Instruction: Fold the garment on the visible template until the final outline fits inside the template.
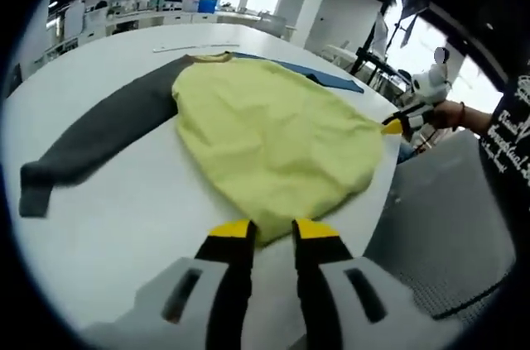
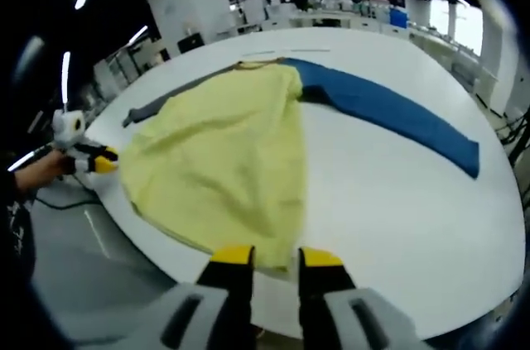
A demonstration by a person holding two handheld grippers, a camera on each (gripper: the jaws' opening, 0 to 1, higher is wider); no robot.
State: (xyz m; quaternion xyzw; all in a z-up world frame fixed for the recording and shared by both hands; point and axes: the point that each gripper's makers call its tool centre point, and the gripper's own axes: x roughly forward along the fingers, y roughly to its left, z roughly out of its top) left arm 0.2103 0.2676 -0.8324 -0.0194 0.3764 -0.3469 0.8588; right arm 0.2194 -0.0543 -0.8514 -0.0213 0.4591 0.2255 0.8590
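Note:
A garment with a yellow body (image 1: 273, 135), a grey sleeve (image 1: 99, 135) and a blue sleeve (image 1: 331, 79) lies spread flat on the white round table (image 1: 124, 226). My left gripper (image 1: 273, 230) stands open at the near hem, its yellow tips on either side of the fabric's edge. My right gripper (image 1: 396, 125) touches the hem's other corner. In the right gripper view the yellow body (image 2: 224, 168) runs away from my right gripper (image 2: 277, 257), open at the hem. The blue sleeve (image 2: 389, 110) stretches right, the grey sleeve (image 2: 153, 106) left. My left gripper (image 2: 106, 164) sits at the left corner.
The hem lies close to the table's edge (image 2: 389, 209). A grey floor mat (image 1: 447, 226) is beside the table. A person's hand (image 1: 451, 114) holds the far gripper. A thin pale strip (image 1: 195, 46) lies on the table beyond the collar. Benches and shelves stand far behind.

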